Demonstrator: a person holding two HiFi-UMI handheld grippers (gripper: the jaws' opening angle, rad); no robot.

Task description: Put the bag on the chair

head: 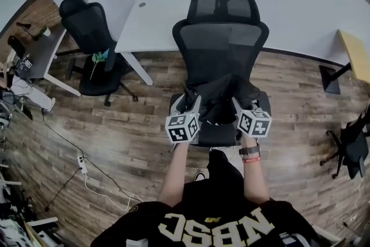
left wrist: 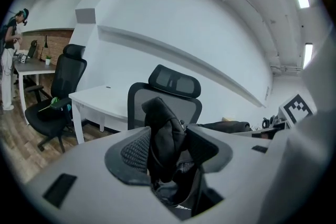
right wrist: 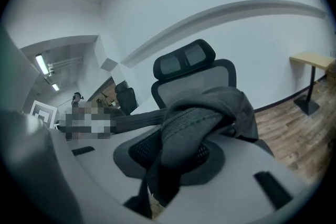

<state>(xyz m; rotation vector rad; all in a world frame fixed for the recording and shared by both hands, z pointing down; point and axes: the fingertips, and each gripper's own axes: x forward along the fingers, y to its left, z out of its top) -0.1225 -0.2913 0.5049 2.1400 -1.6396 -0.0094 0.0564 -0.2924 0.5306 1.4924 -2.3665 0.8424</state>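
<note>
A black bag [head: 218, 98] hangs between my two grippers over the seat of the black mesh office chair [head: 221, 37]. My left gripper [head: 188, 106] is shut on a bunched black fold of the bag [left wrist: 164, 136], which fills the gap between its jaws. My right gripper [head: 240, 106] is shut on a grey-black zippered edge of the bag [right wrist: 194, 128]. The chair's backrest and headrest [left wrist: 174, 81] stand just beyond the bag in both gripper views, the chair [right wrist: 194, 73] close ahead. Whether the bag touches the seat is hidden.
A white desk [head: 147, 23] stands behind the chair against the wall. A second black office chair [head: 95, 46] with a green item on it is to the left. Cables and a power strip [head: 82, 165] lie on the wooden floor. A person [left wrist: 8, 57] stands at a far desk.
</note>
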